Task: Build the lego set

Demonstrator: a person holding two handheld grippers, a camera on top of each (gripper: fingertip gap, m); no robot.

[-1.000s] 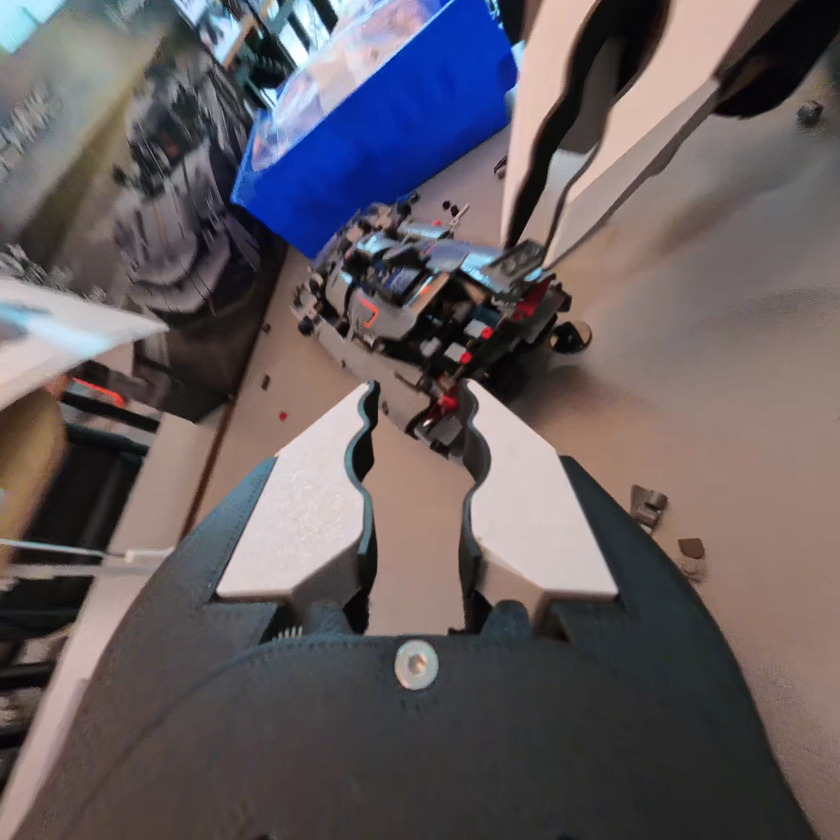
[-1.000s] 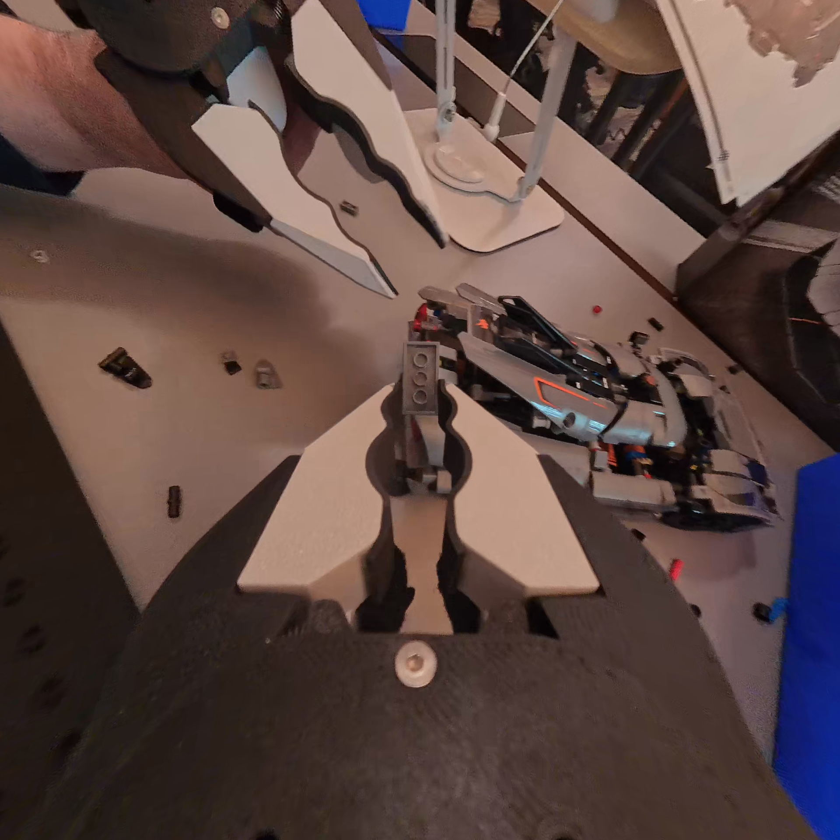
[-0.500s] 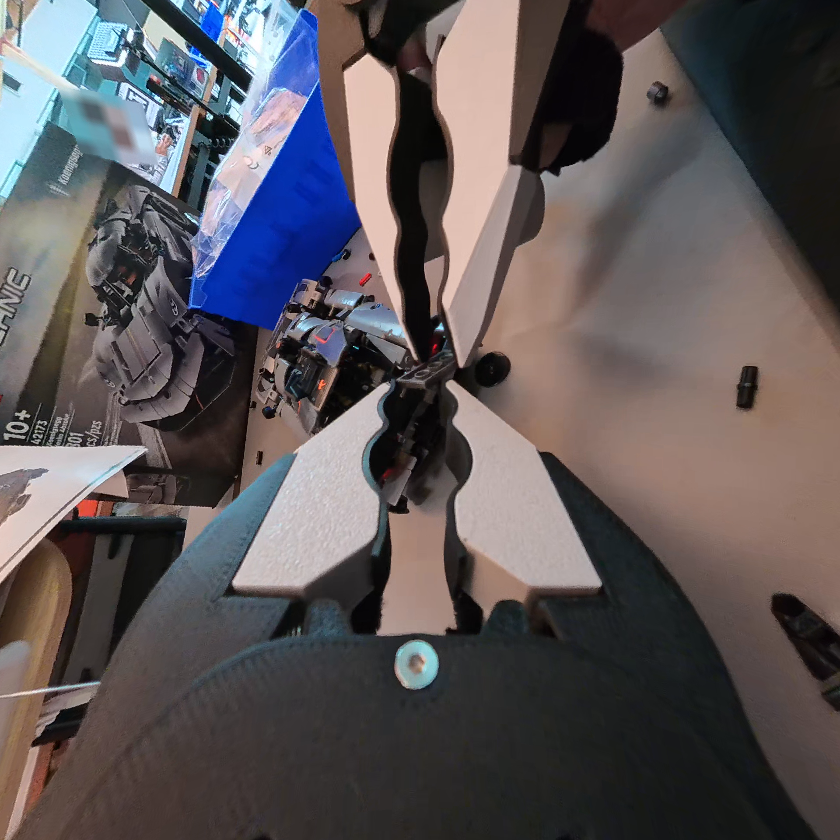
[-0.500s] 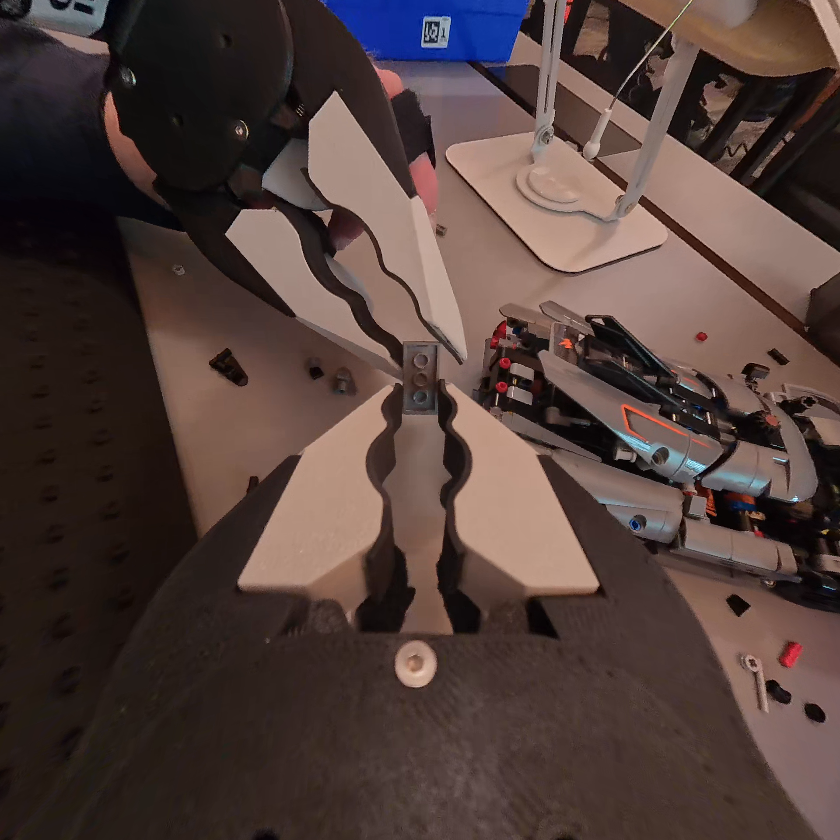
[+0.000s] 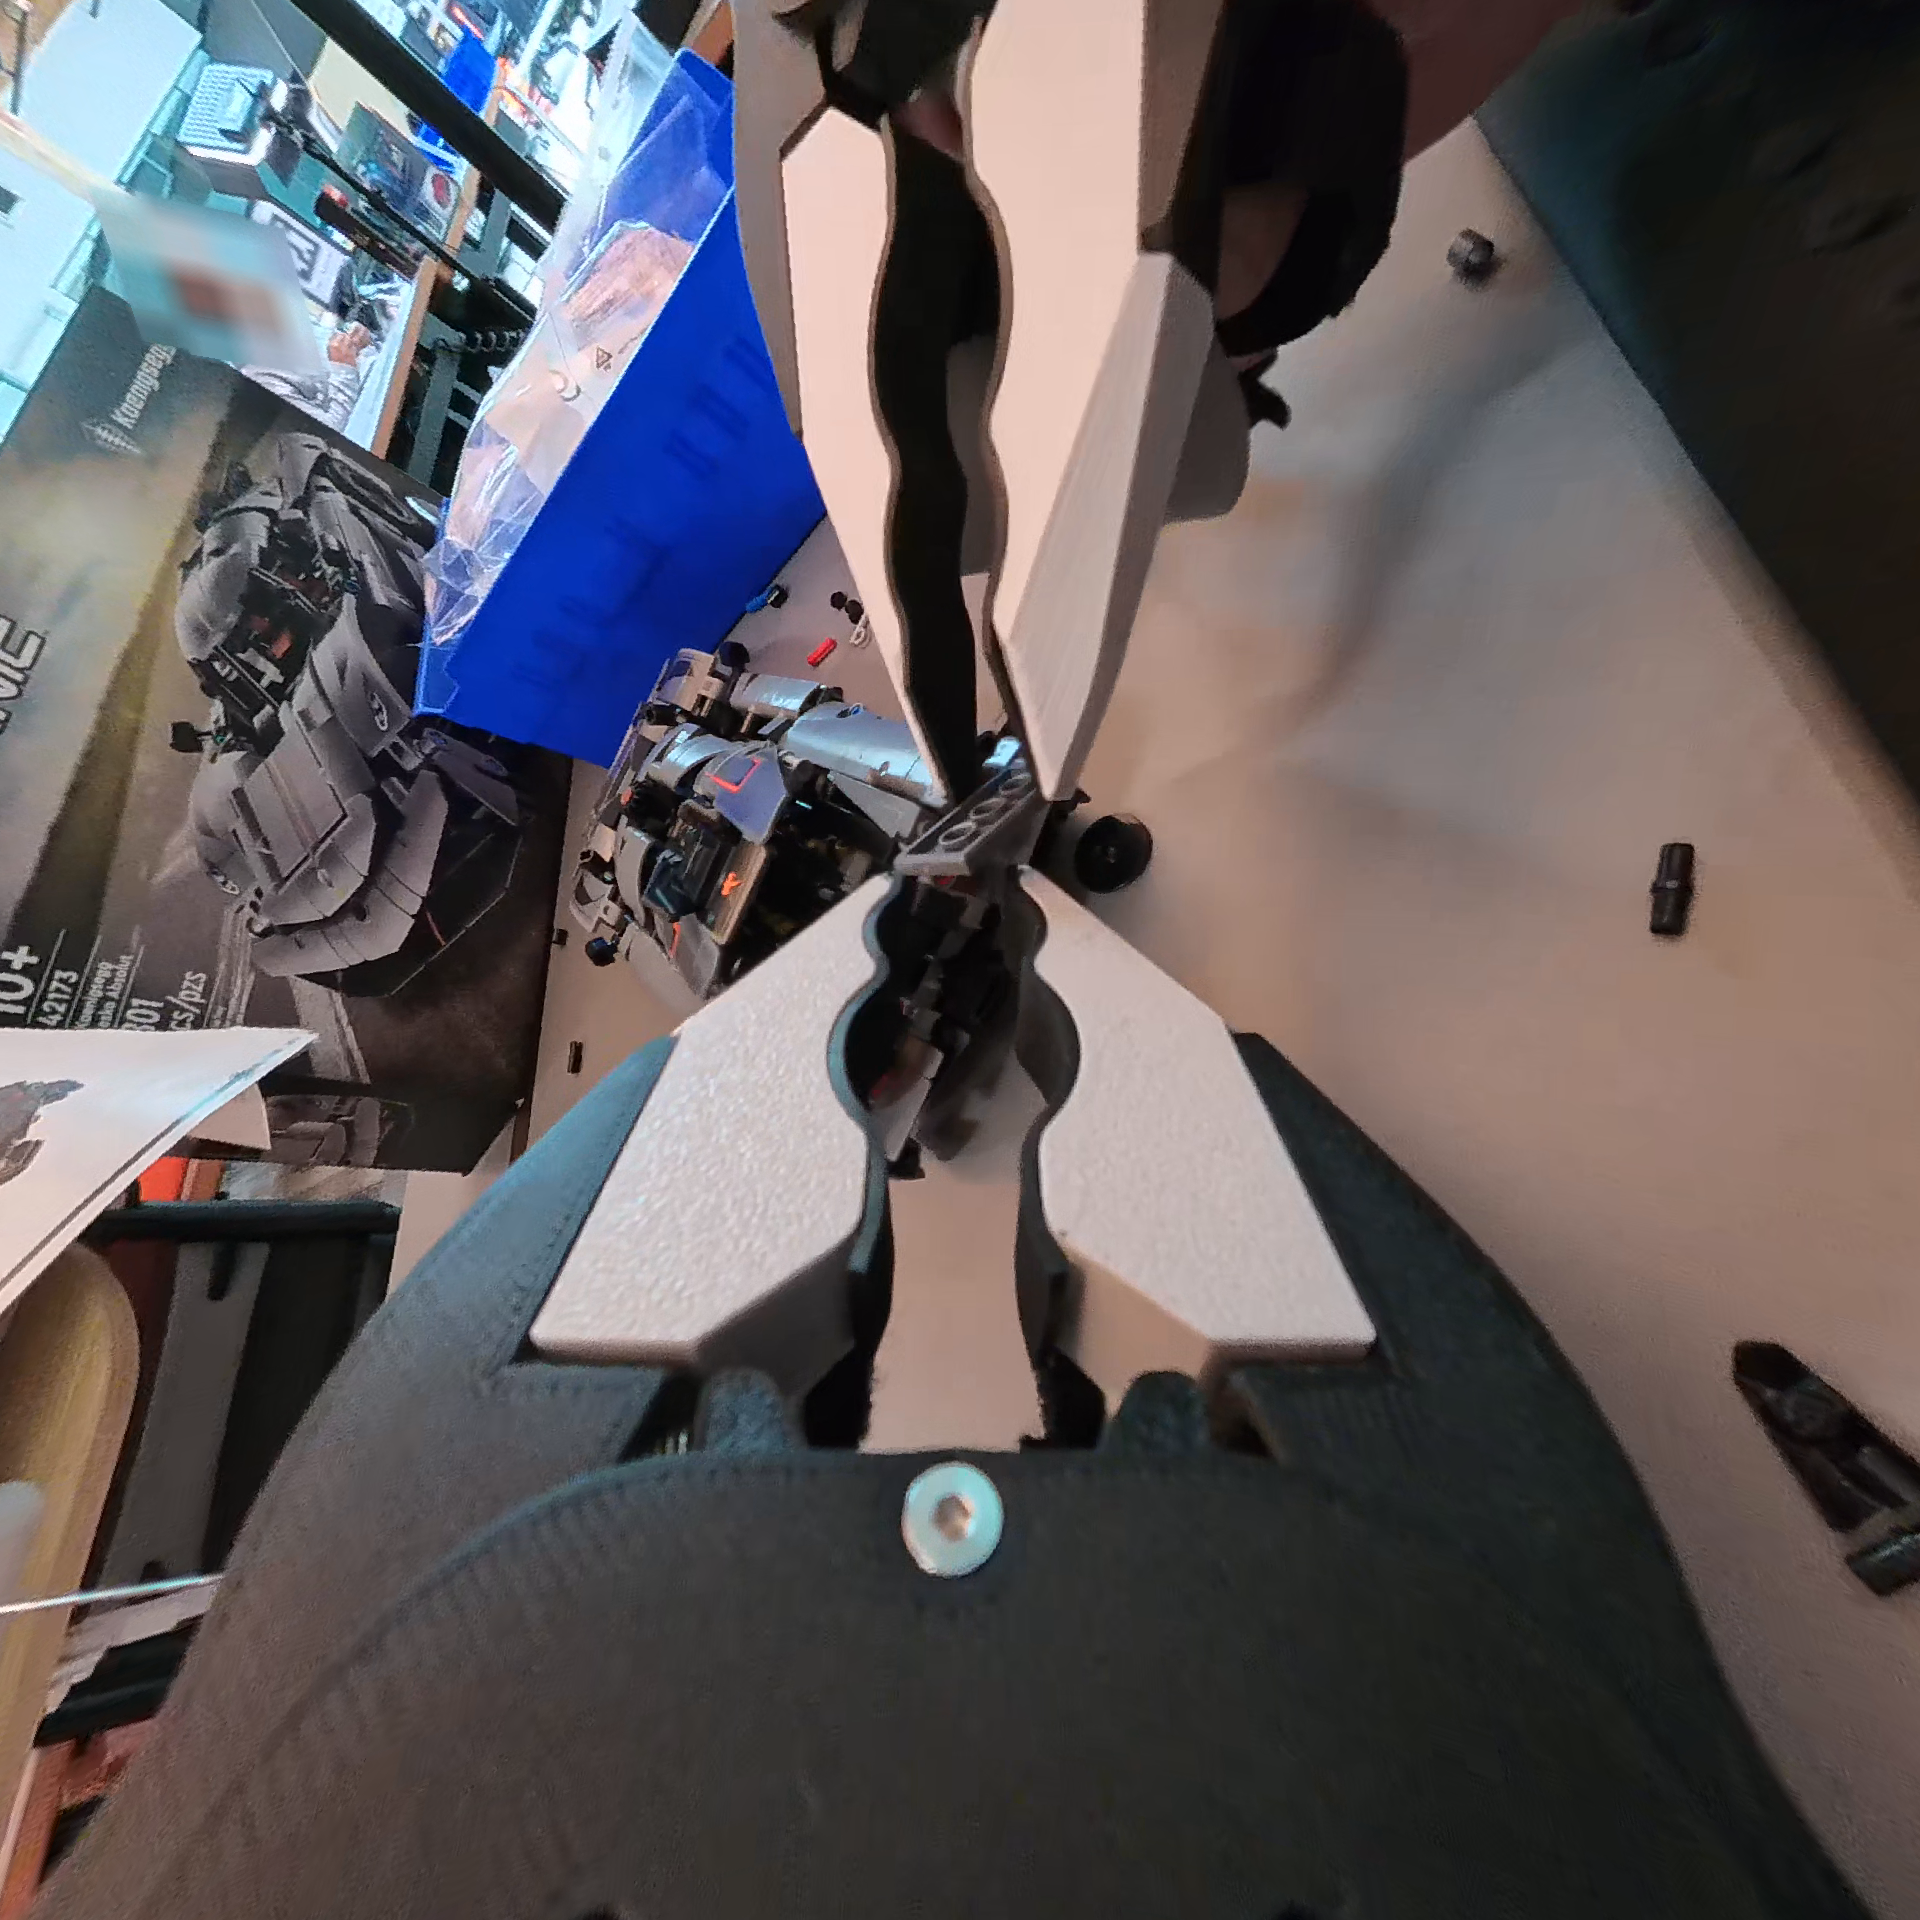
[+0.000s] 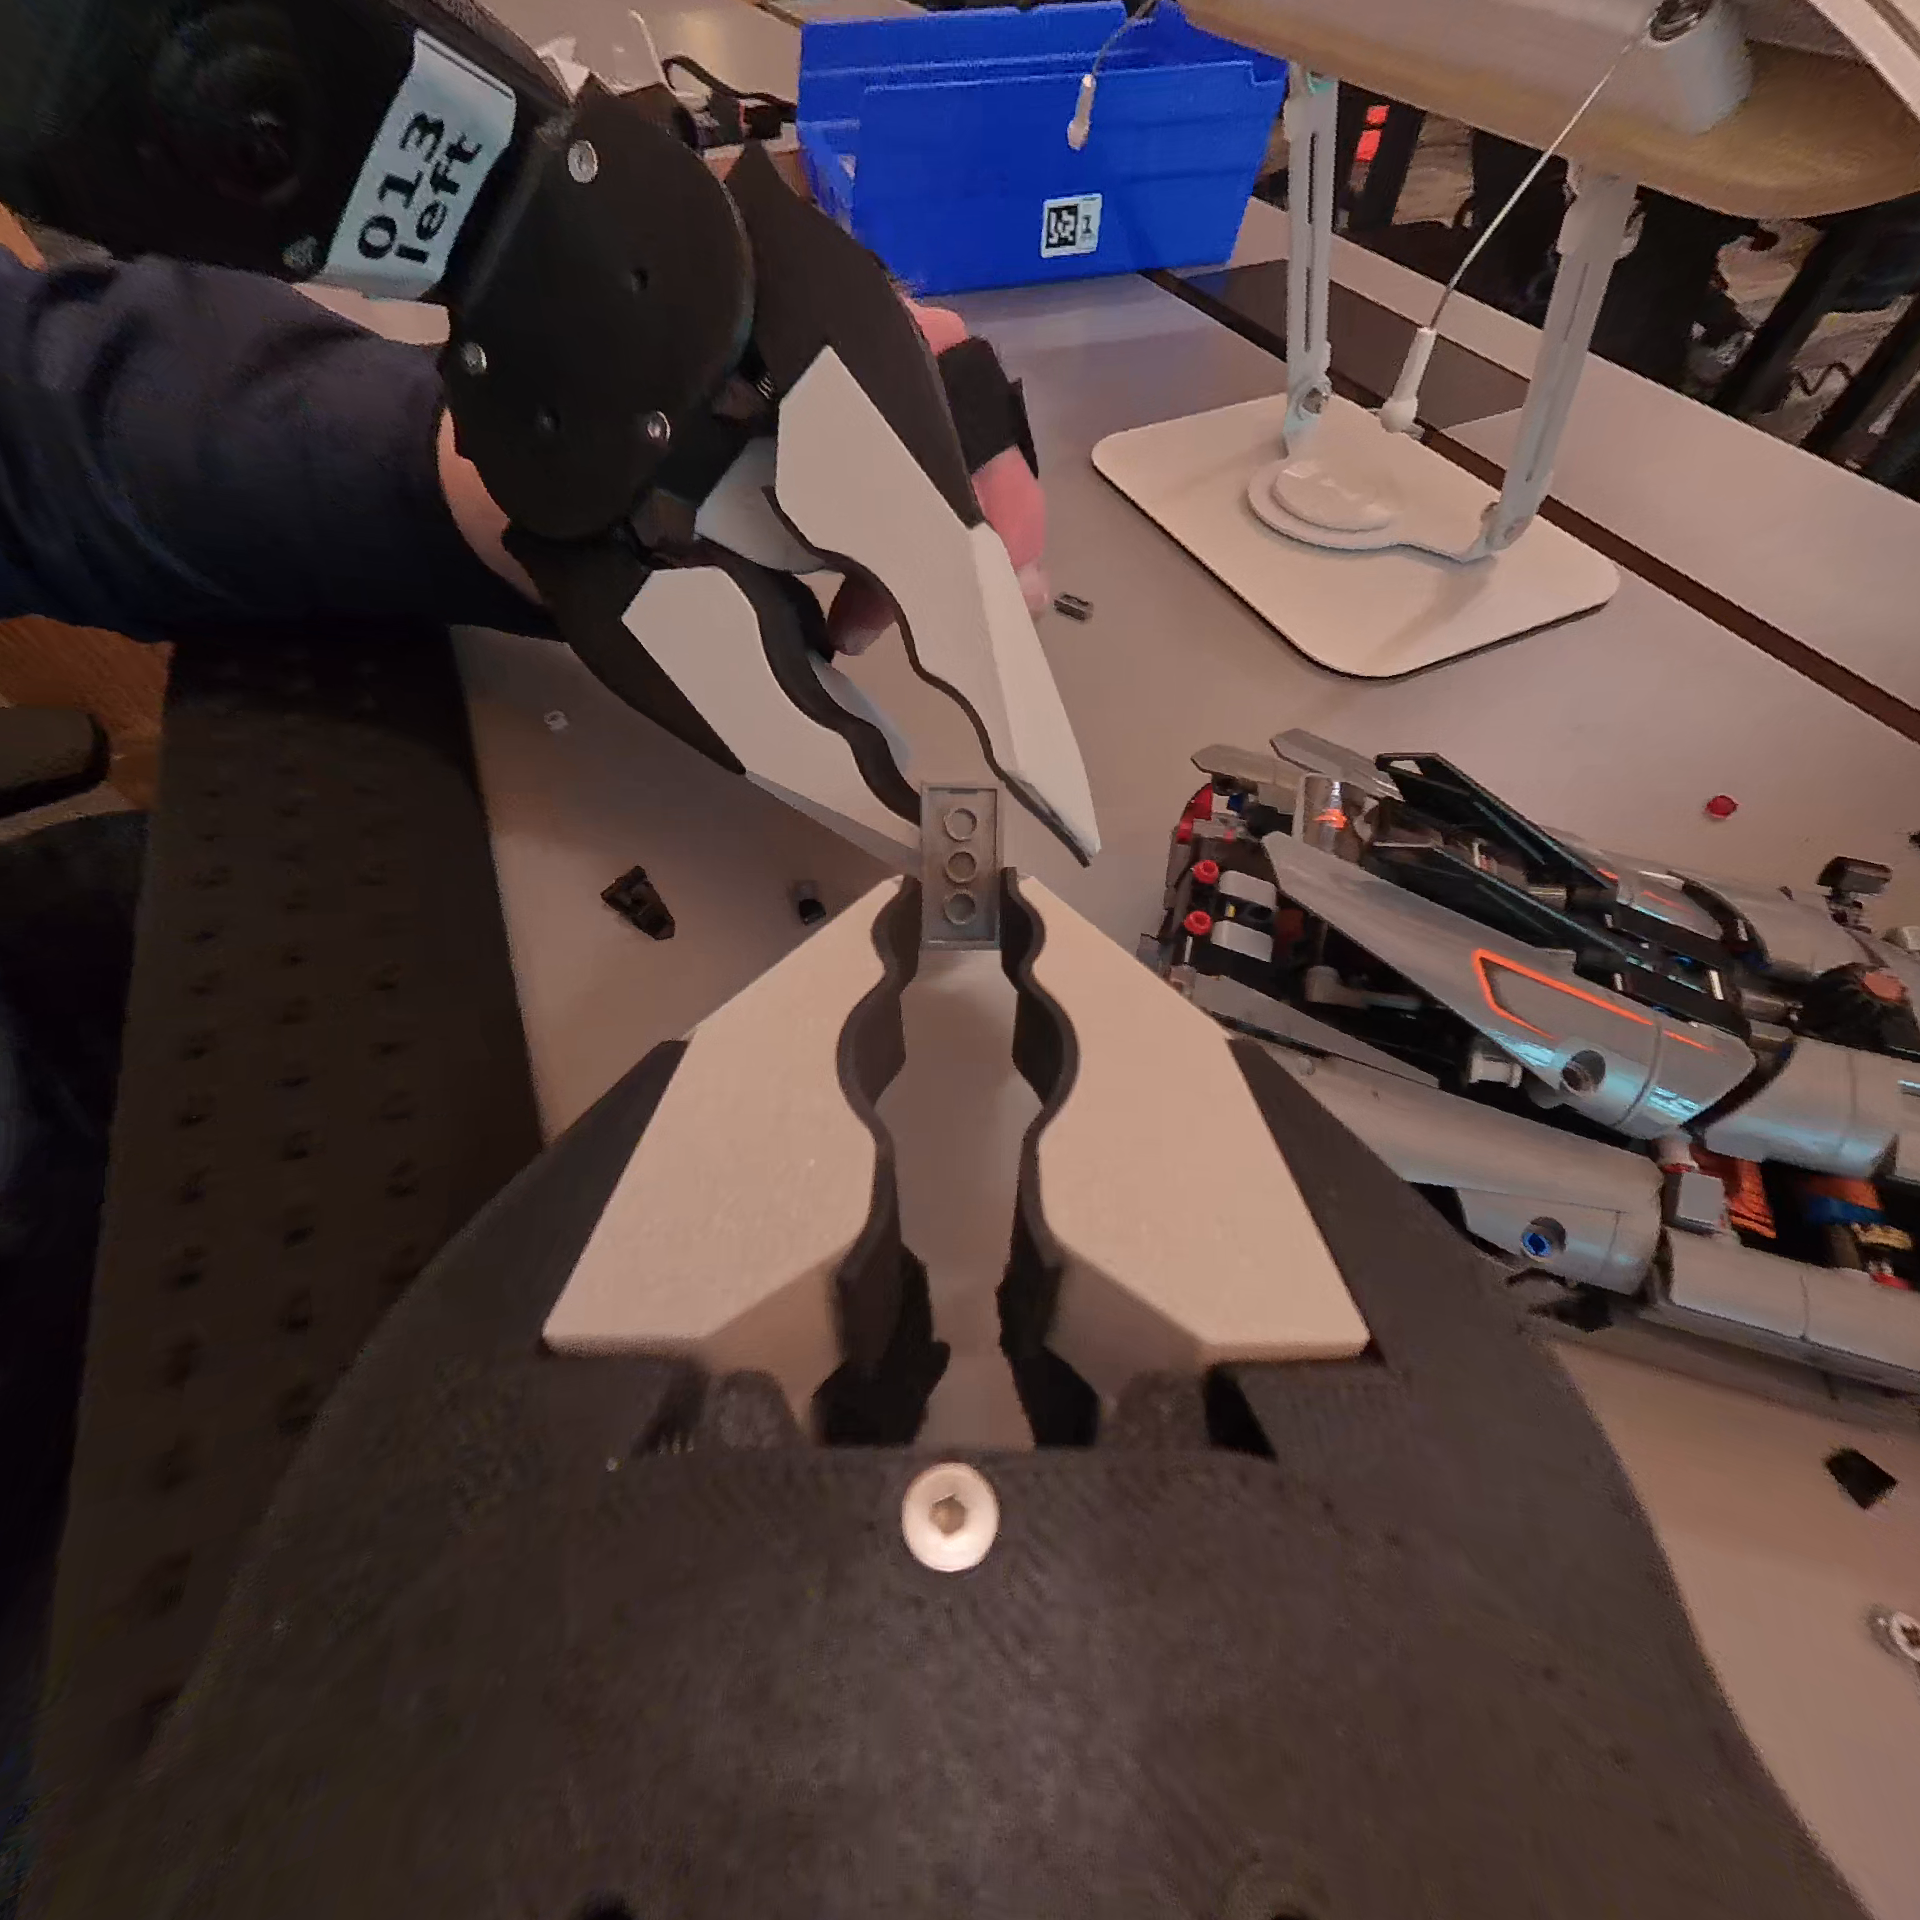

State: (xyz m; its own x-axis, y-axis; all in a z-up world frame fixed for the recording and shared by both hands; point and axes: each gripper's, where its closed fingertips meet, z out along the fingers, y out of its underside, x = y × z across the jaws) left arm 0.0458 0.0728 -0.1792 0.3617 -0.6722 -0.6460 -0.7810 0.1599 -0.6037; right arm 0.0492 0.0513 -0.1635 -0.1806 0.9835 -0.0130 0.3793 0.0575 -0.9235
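Left wrist view: our left gripper (image 5: 956, 894) is parted, tips at the grey plate (image 5: 971, 831) that the right gripper (image 5: 992, 774) brings; the car (image 5: 748, 831) lies beyond, partly hidden; blue bin (image 5: 634, 540) far left.
Right wrist view: our right gripper (image 6: 961, 883) pinches the plate (image 6: 960, 868); the left gripper's (image 6: 987, 821) fingers straddle its far end; car (image 6: 1558, 997) on the right, lamp base (image 6: 1351, 540) far.

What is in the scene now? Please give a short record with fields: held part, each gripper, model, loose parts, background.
held part: grey plate with three studs, clamped at the tips of the right gripper
right gripper: shut on the plate, held above the table
left gripper: left gripper open, its tips around the plate's far end, not clamped
model: grey lego car with orange trim, lying on the table to the right
loose parts: small black pieces on the table
background: blue bin, white lamp base
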